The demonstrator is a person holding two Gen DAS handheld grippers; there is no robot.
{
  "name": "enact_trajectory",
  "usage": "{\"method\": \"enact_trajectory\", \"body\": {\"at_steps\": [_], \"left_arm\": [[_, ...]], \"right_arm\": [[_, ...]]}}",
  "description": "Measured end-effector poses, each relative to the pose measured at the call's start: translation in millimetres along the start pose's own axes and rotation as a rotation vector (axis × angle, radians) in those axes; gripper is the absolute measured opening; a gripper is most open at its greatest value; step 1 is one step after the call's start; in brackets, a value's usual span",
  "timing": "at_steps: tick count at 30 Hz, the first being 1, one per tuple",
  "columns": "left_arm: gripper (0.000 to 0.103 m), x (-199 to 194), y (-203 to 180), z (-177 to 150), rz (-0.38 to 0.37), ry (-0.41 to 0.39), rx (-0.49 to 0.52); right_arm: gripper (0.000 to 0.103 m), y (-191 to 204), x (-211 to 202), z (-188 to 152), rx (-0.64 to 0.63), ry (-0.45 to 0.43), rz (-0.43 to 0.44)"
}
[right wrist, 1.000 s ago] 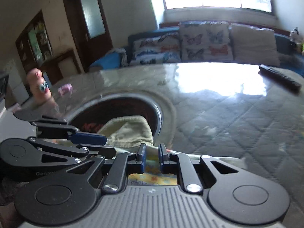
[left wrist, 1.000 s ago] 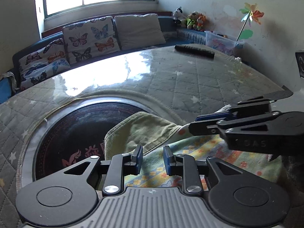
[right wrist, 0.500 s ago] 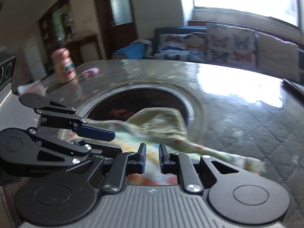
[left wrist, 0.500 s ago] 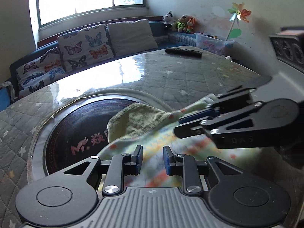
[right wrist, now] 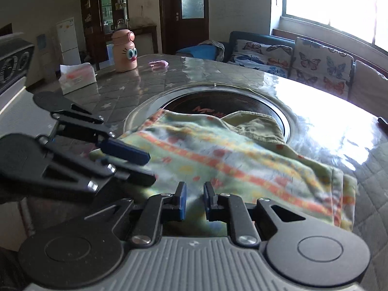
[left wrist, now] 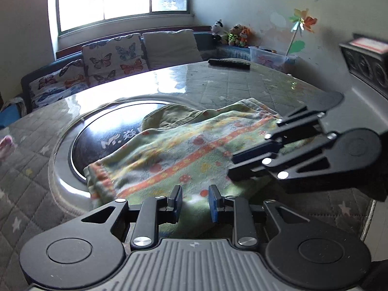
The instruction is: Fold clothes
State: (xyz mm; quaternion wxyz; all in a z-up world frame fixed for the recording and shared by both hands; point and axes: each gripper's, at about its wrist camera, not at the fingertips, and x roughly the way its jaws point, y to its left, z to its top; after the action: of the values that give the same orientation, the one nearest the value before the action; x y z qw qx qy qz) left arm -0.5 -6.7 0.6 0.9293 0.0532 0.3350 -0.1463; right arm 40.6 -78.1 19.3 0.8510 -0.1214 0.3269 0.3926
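A green garment (left wrist: 184,150) with orange stripes and a flower print lies spread on the quilted table (left wrist: 242,84). Its far part with the olive collar rests over the round dark hotplate (left wrist: 101,135). My left gripper (left wrist: 195,202) is at the garment's near hem, narrow jaws shut on cloth that runs between the blue pads. Coming in from the right, my right gripper (left wrist: 232,167) bites the hem further along. In the right wrist view the garment (right wrist: 242,160) fills the middle, my right gripper (right wrist: 195,196) is shut on its near edge, and my left gripper (right wrist: 148,167) holds the left edge.
A black remote (left wrist: 229,63) lies at the table's far side. A pink face-printed bottle (right wrist: 124,51), a tissue box (right wrist: 77,77) and a small pink item (right wrist: 158,64) stand at the far left. A sofa with butterfly cushions (left wrist: 114,58) runs behind the table.
Both grippers have drawn back toward the table's near edge with the hem in them. The garment has stretched out flat and slid partly off the hotplate. The right wrist has rolled.
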Motion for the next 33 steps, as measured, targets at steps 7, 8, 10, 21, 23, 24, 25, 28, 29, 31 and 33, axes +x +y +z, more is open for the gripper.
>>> {"method": "enact_trajectory", "body": {"at_steps": [7, 8, 10, 21, 23, 24, 25, 28, 29, 31, 33], "left_arm": [[0.028, -7, 13, -10, 0.02, 0.002, -0.068], [0.028, -8, 13, -12, 0.019, 0.001, -0.073], [0.028, -9, 15, -14, 0.02, -0.001, -0.078], [0.028, -13, 28, -11, 0.025, 0.001, -0.109], [0.028, -11, 32, -9, 0.037, 0.005, -0.116], [0.028, -9, 34, -8, 0.044, 0.01, -0.121], [0.028, -6, 38, -7, 0.051, 0.018, -0.127], [0.027, -2, 48, -3, 0.069, 0.028, -0.14], [0.027, -1, 52, 0, 0.071, 0.026, -0.145], [0.027, 4, 58, 8, 0.075, 0.017, -0.15], [0.027, 11, 63, 17, 0.082, 0.007, -0.15]], "right_arm": [[0.015, -27, -25, -18, 0.151, -0.039, -0.085], [0.015, -33, -27, -22, 0.171, -0.036, -0.104], [0.015, -44, -33, -32, 0.212, -0.038, -0.132], [0.015, -74, -55, -36, 0.291, -0.06, -0.227], [0.016, -75, -48, -32, 0.286, -0.064, -0.217], [0.016, -76, -42, -31, 0.287, -0.055, -0.217], [0.016, -79, -38, -32, 0.295, -0.041, -0.22], [0.016, -86, -36, -34, 0.324, -0.023, -0.219], [0.016, -87, -37, -33, 0.321, -0.024, -0.222], [0.016, -88, -36, -25, 0.299, -0.033, -0.225], [0.018, -90, -32, -19, 0.29, -0.039, -0.224]]}}
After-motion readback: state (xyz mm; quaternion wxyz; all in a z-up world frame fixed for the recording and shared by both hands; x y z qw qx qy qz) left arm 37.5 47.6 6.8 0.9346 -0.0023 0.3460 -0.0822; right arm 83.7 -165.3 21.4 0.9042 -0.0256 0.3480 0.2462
